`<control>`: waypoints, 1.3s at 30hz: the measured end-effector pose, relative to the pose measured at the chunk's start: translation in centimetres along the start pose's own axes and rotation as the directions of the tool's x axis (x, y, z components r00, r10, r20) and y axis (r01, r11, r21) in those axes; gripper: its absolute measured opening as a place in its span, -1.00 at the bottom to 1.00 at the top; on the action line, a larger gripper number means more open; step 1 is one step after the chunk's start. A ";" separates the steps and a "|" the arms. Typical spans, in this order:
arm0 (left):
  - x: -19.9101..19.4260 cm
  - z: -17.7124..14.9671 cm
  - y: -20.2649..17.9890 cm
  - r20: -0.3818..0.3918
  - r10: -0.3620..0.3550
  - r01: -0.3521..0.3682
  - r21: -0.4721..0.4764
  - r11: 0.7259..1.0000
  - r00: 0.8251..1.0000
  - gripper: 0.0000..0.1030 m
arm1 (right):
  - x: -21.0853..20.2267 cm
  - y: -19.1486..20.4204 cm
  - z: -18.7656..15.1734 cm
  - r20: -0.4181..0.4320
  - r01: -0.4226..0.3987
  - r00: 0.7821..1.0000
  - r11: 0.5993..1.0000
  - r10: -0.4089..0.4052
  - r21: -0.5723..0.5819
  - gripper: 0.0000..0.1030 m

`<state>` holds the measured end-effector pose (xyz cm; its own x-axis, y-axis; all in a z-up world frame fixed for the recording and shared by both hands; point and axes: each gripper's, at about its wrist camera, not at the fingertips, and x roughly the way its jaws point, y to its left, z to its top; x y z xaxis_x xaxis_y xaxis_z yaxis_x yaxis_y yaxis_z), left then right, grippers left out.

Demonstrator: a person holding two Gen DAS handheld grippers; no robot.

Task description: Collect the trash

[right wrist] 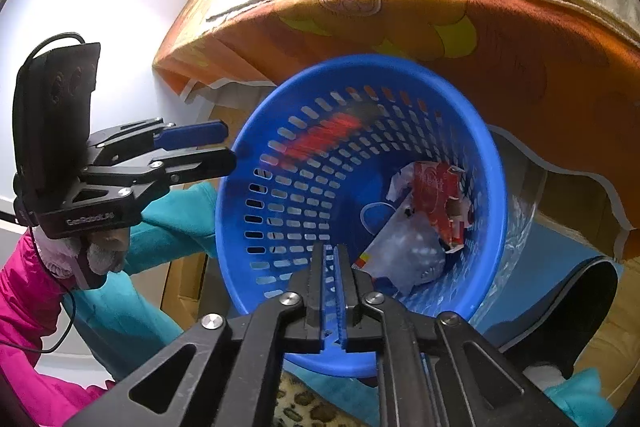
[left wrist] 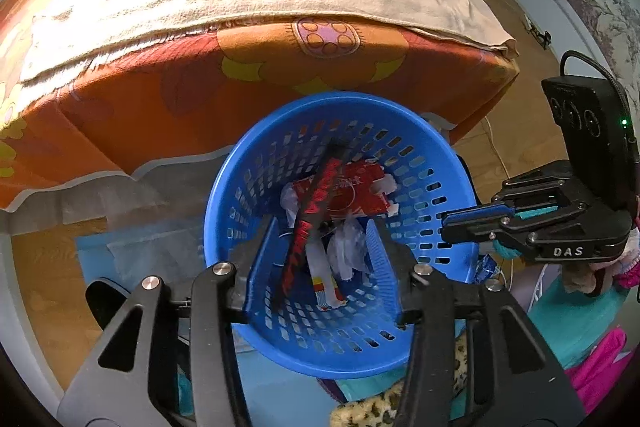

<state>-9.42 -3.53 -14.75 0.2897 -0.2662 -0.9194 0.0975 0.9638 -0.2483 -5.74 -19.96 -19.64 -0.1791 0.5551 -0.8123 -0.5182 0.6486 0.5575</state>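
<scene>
Item: blurred red-and-black strip wrapper (left wrist: 316, 211), twelve o'clock between my parted left gripper (left wrist: 320, 227) pads, untouched, over round blue slotted plastic basket (left wrist: 436, 163); right gripper (right wrist: 335, 259) slightly ajar, empty.

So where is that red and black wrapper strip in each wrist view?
Left wrist: the red and black wrapper shows mid-frame, slanting between the open left gripper fingers, inside the blue basket.
Right wrist: a blurred streak against the basket's upper left wall.
Shared landmark: the red carton on the basket's bottom.
</scene>
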 end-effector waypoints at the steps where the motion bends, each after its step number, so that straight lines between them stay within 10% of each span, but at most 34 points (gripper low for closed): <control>1: 0.0 0.0 0.0 -0.001 0.001 -0.001 -0.002 1.000 1.000 -0.09 | 0.0 0.0 0.0 0.003 0.002 1.000 1.000 -0.002 0.000 -0.65; 21: -0.8 0.3 0.2 0.029 0.019 -0.019 -0.004 1.000 0.999 -0.09 | -0.9 1.3 0.2 0.066 0.154 0.987 0.985 -0.149 -0.076 0.50; 39: -4.3 4.7 -0.3 0.157 0.040 -0.036 -0.031 0.999 0.987 0.26 | -6.4 3.0 3.4 0.258 0.325 0.921 0.941 -0.293 -0.093 0.60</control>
<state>-6.24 -2.73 -9.35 0.4395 -0.2265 -0.8692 0.0574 0.9728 -0.2245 -3.30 -19.79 -12.22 0.2028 0.4554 -0.8669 -0.6233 0.7428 0.2444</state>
